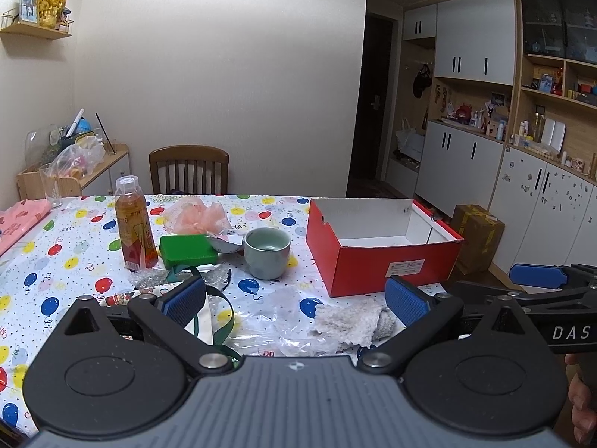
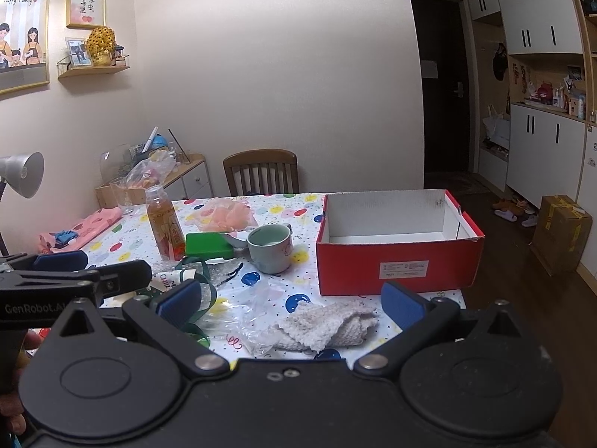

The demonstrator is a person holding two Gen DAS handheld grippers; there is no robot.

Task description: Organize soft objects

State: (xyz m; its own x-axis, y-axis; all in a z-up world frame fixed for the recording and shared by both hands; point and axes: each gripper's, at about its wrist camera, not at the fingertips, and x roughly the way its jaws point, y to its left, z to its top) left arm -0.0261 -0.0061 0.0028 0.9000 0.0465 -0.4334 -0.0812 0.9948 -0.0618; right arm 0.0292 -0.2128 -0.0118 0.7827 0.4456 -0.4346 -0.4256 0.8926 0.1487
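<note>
While both grippers, left gripper and right gripper, gape wide: knitted cloth lower centre, red shoebox hugging the table edge right.

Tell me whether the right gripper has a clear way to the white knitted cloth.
Probably yes. The right gripper is open, and the white knitted cloth lies on the table just ahead between its fingers, nothing on top; only clear plastic wrap sits beside it.

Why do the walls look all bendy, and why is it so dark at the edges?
Both wrist views use fisheye lenses, so straight lines bow: in the left view the cabinets curve, in the right view the wall edge bends. Corners go black in both. The doorway is dim in the right view; the table is evenly lit in the left, and the box looks sharp.
</note>
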